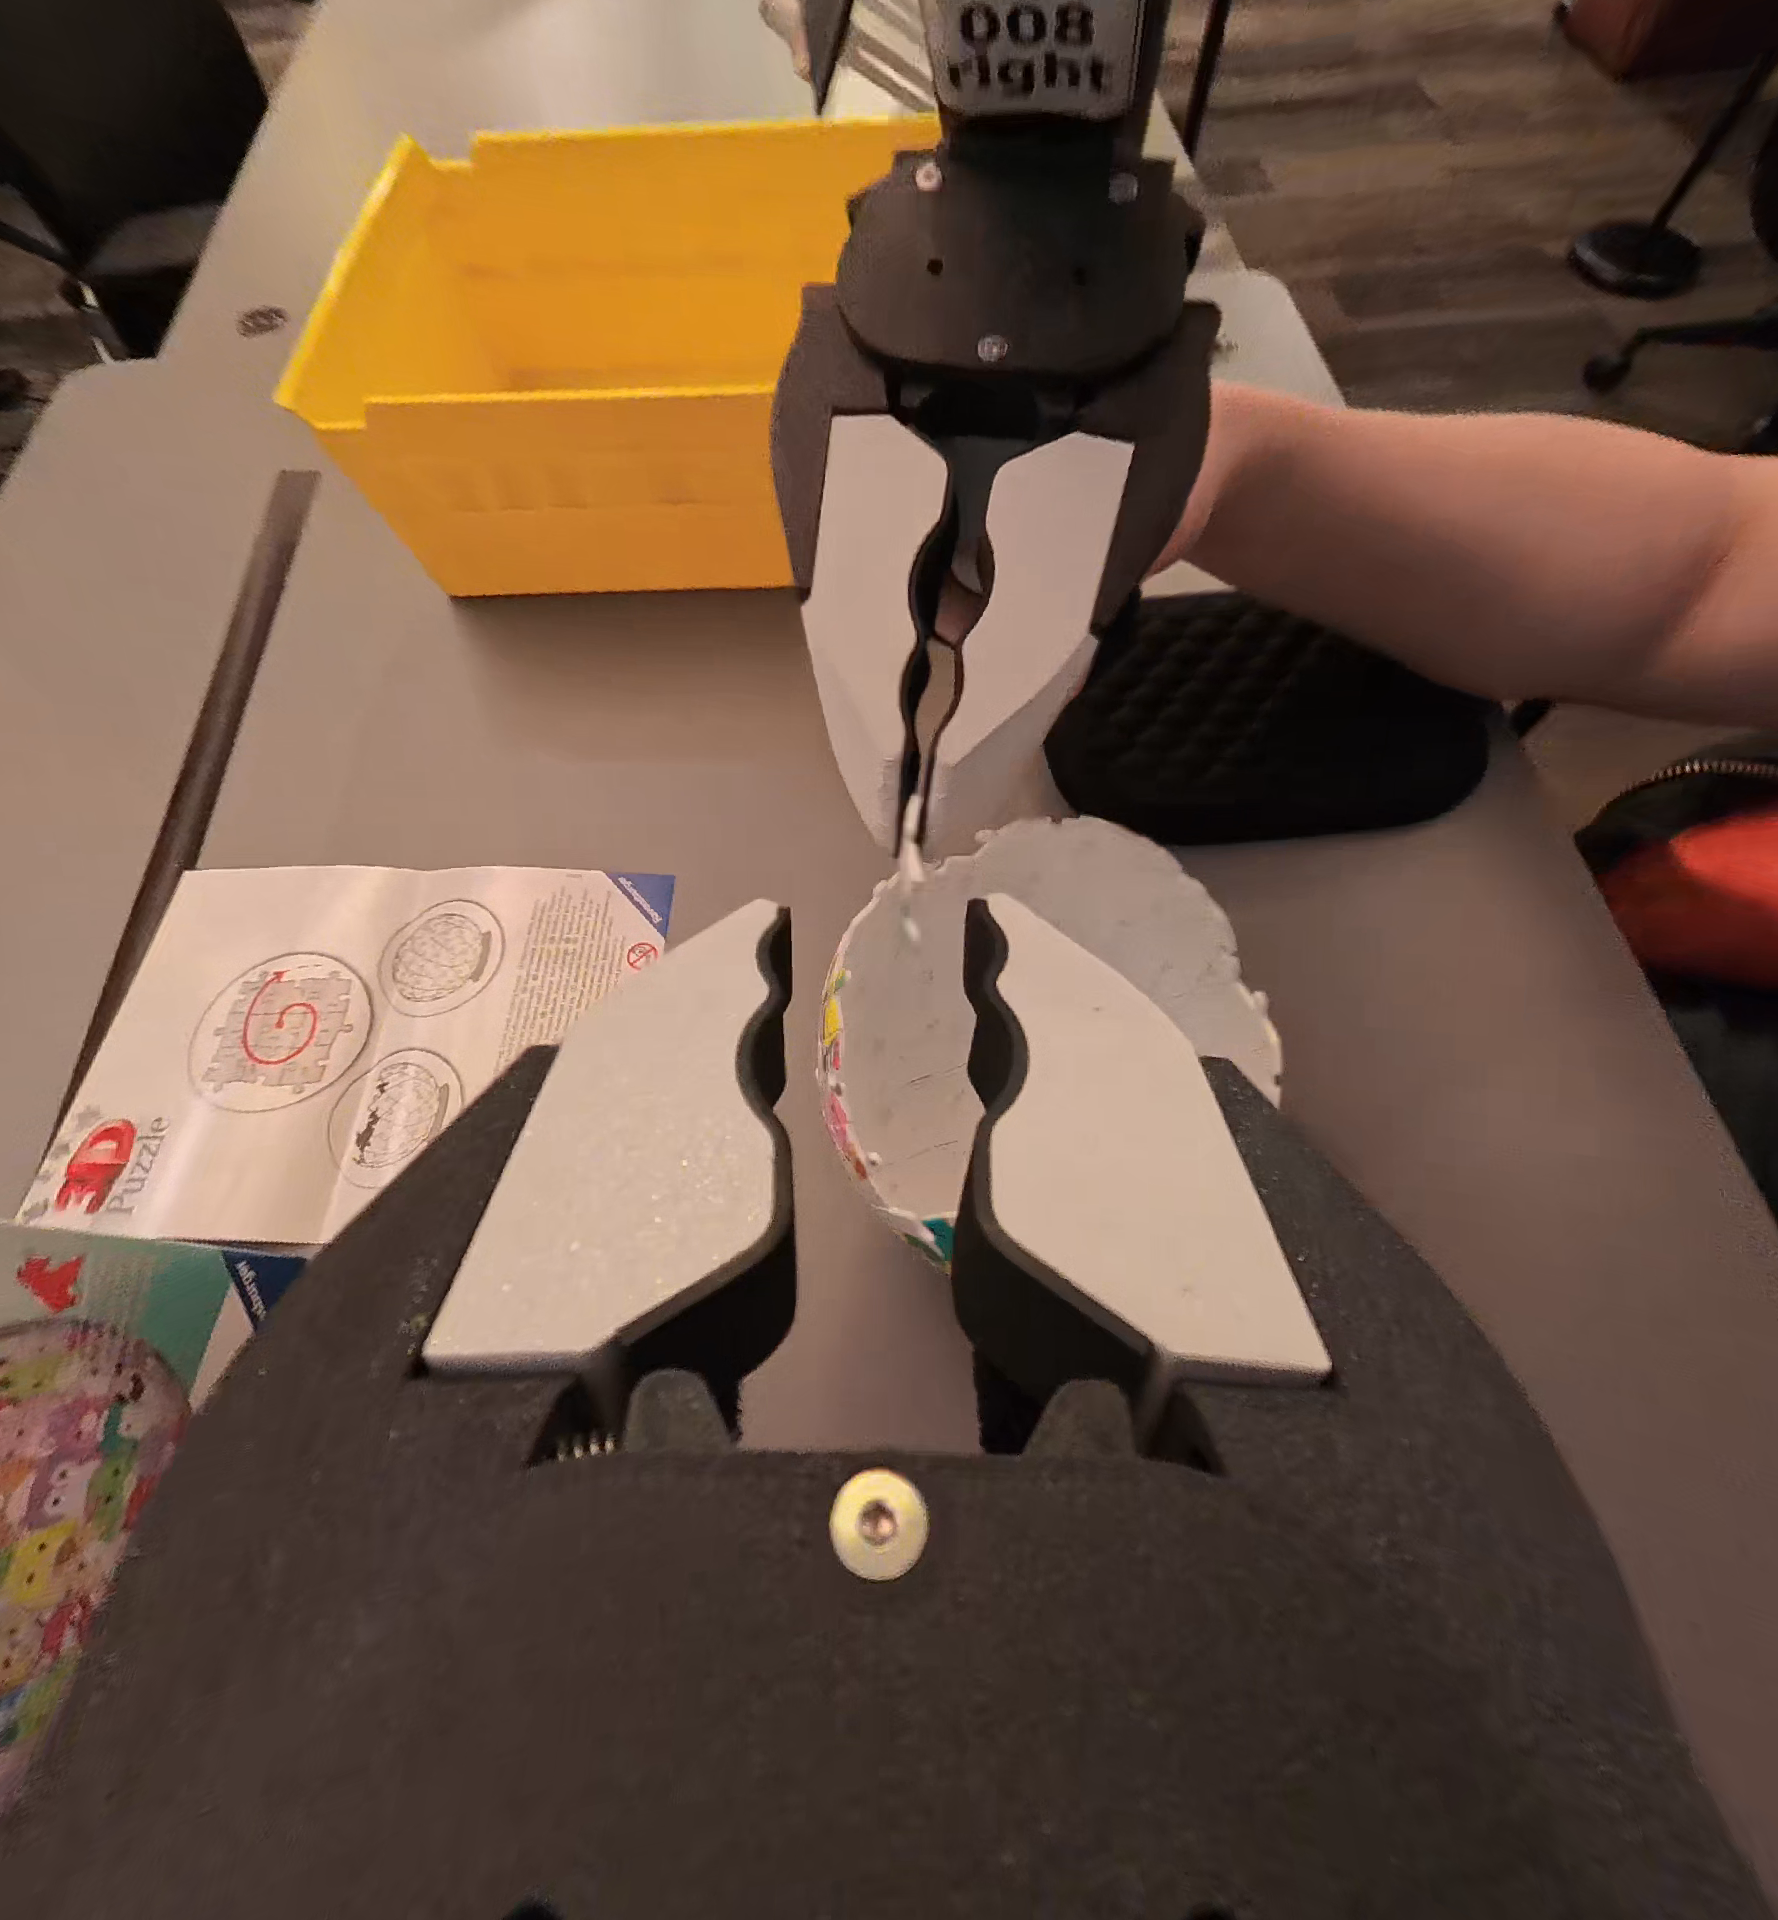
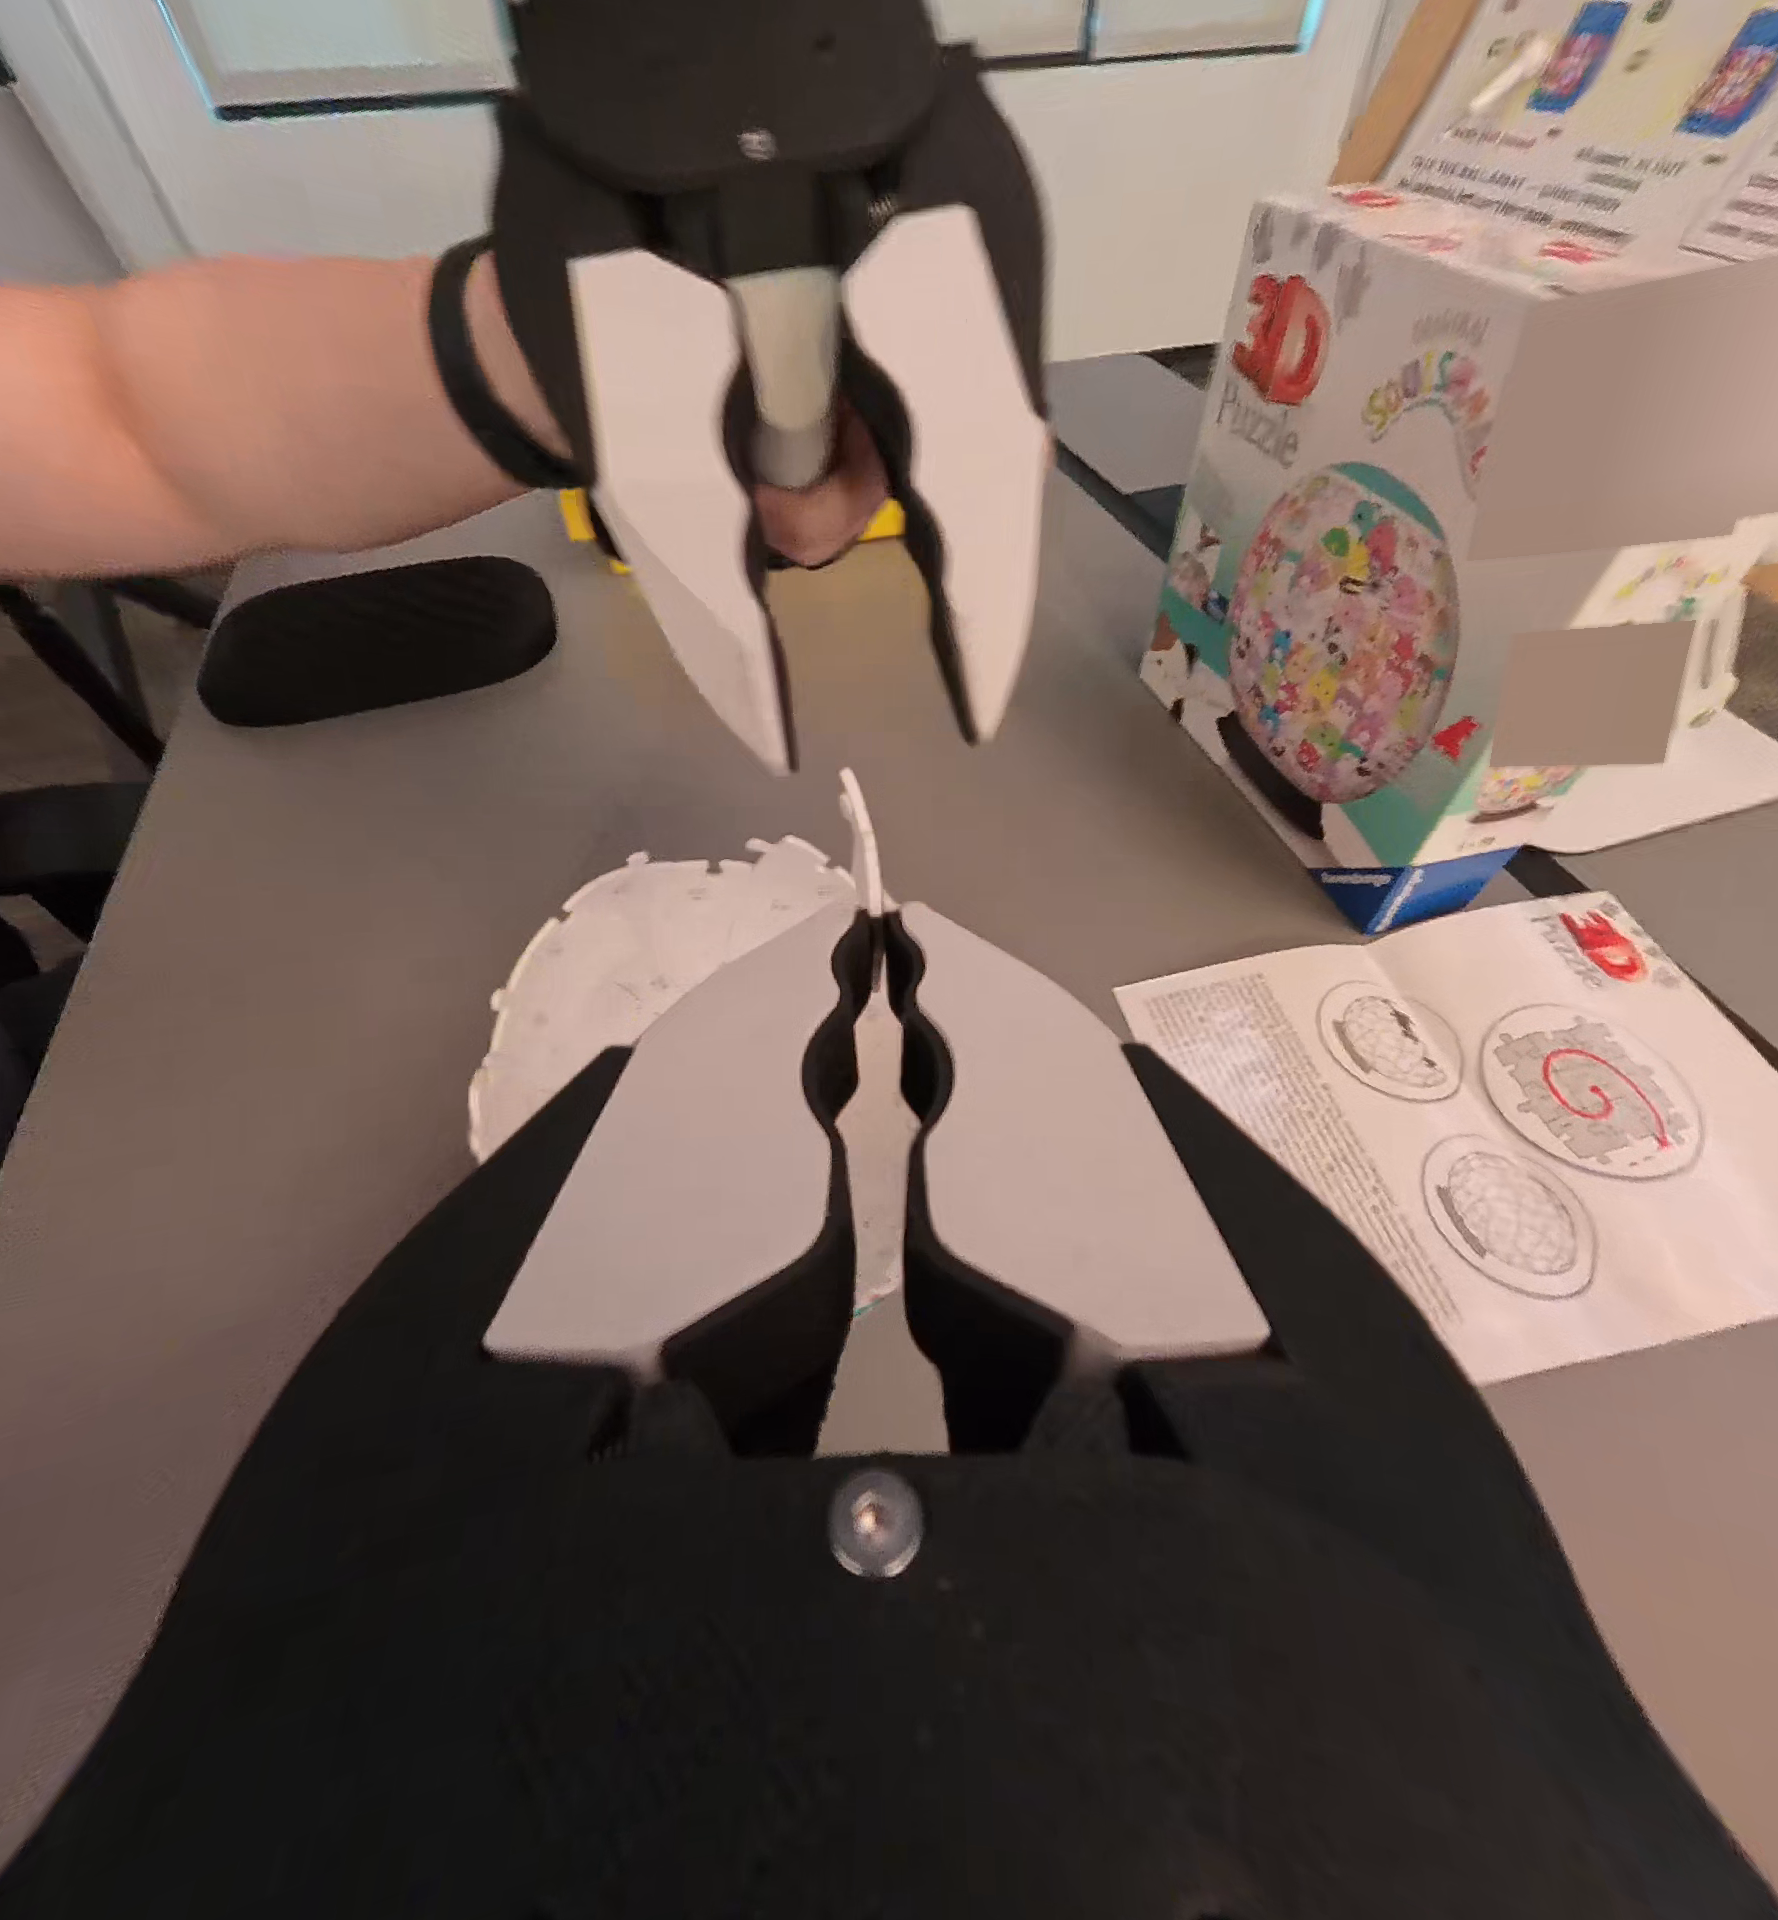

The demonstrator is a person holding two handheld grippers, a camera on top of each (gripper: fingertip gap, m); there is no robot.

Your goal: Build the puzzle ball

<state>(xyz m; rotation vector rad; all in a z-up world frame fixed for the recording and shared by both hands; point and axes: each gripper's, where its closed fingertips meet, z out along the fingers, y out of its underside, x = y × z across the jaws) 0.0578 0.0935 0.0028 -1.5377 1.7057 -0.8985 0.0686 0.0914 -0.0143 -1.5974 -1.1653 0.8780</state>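
The right tool (image 2: 877,920) is clamped on the thin, light, bendy white curved puzzle-ball shell (image 1: 900,1049) w/ colourful outside, left tool (image 1: 877,920) apart; pinch edge gently.

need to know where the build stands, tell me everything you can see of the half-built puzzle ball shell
The puzzle ball shell is an open curved bowl of interlocked pieces, plain white inside with faint markings, colourful print on the outer face. Its rim is jagged with puzzle tabs. It is tipped on edge on the grey table, opening toward the person's forearm side. The right gripper is shut on a rim piece; the left gripper hangs open around the shell. A second white section lies beside it.
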